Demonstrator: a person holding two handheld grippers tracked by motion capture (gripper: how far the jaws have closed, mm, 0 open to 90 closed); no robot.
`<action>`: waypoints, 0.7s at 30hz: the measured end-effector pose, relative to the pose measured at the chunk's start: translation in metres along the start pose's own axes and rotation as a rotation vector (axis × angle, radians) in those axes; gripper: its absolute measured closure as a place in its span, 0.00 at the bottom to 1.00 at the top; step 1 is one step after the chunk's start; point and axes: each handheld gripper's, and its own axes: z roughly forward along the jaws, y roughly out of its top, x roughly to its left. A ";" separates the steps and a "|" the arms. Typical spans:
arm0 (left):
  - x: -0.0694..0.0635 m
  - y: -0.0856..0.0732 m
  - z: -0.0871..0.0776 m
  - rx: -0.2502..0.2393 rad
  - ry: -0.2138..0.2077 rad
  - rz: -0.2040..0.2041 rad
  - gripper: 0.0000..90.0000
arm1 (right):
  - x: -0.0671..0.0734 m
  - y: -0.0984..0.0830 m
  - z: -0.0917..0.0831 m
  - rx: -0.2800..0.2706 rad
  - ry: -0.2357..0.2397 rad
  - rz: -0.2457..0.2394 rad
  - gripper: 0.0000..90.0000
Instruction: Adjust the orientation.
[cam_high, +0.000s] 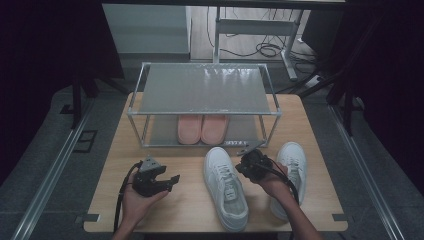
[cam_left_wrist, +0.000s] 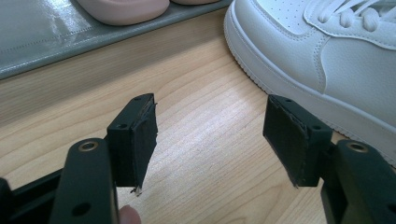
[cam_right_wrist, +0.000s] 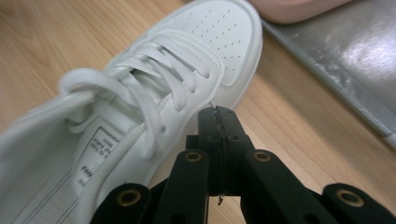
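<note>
Wooden tabletop (cam_high: 190, 200): right gripper (cam_right_wrist: 219, 116), pressed together beside sneaker (cam_right_wrist: 140, 116), could shove it; left gripper (cam_left_wrist: 210, 135) spread, empty.

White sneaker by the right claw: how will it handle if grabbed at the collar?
The white sneaker probably stays stable when pushed: its flat sole sits on the table. The collar looks padded, likely to squash. Loose laces may snag.

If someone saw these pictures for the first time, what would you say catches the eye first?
Probably the two white sneakers on the wooden table: one lies between the hands, the other at the right, partly behind the right forearm. Next come the pink slippers side by side on the lower shelf of the metal rack behind them. The left gripper has open jaws; the right gripper is shut beside the nearer sneaker.
</note>
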 end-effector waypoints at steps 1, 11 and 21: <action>0.000 0.000 0.000 0.000 0.000 -0.002 0.39 | 0.000 -0.002 -0.005 -0.019 -0.001 0.004 1.00; -0.001 -0.001 0.002 0.009 0.000 -0.011 0.39 | 0.007 -0.029 -0.037 -0.131 0.001 0.009 1.00; -0.003 -0.001 0.003 0.011 -0.016 -0.015 0.39 | 0.019 -0.052 -0.051 -0.215 0.020 0.027 1.00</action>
